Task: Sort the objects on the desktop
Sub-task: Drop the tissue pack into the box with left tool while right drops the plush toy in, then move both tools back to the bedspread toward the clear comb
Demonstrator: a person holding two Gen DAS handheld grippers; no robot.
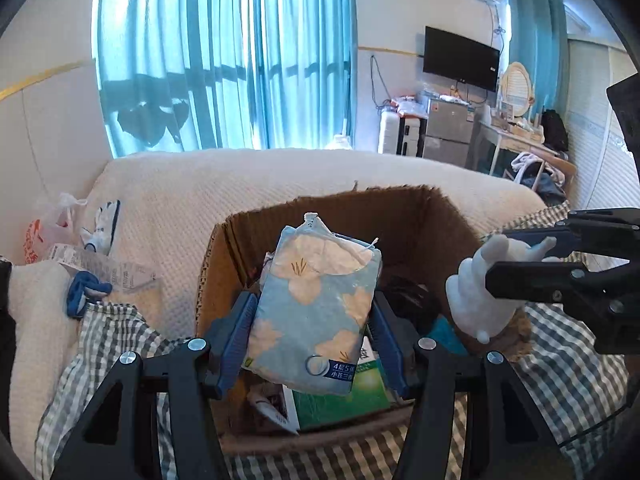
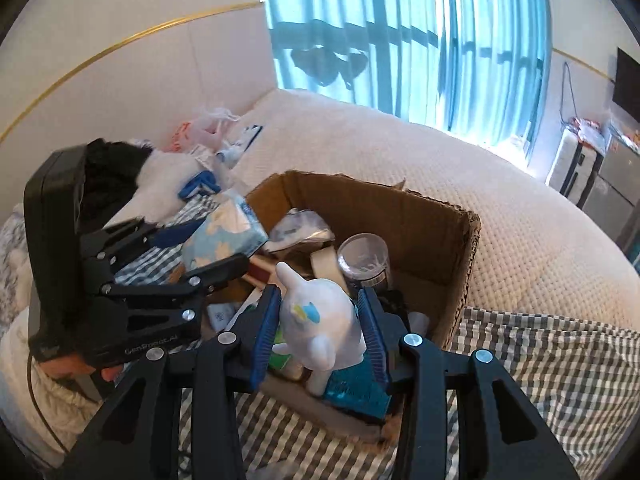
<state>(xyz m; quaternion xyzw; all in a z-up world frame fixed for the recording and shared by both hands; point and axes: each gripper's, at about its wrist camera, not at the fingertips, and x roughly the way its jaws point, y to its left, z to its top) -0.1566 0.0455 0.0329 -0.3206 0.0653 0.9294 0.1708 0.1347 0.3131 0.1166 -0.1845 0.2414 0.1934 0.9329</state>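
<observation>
Tissue pack (image 1: 316, 312), floral blue, clamped between the left gripper's (image 1: 312, 340) half-spread pads, raised over the cardboard box (image 1: 420, 216). White animal figurine (image 2: 320, 316) pinched in the narrower right gripper (image 2: 318, 332), above the box's near edge. Only the right view shows a clear round jar (image 2: 362, 258) inside the box.

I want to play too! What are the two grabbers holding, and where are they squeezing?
The left gripper squeezes the flowery tissue pack by its sides. The right gripper squeezes the white toy animal around its body.
</observation>
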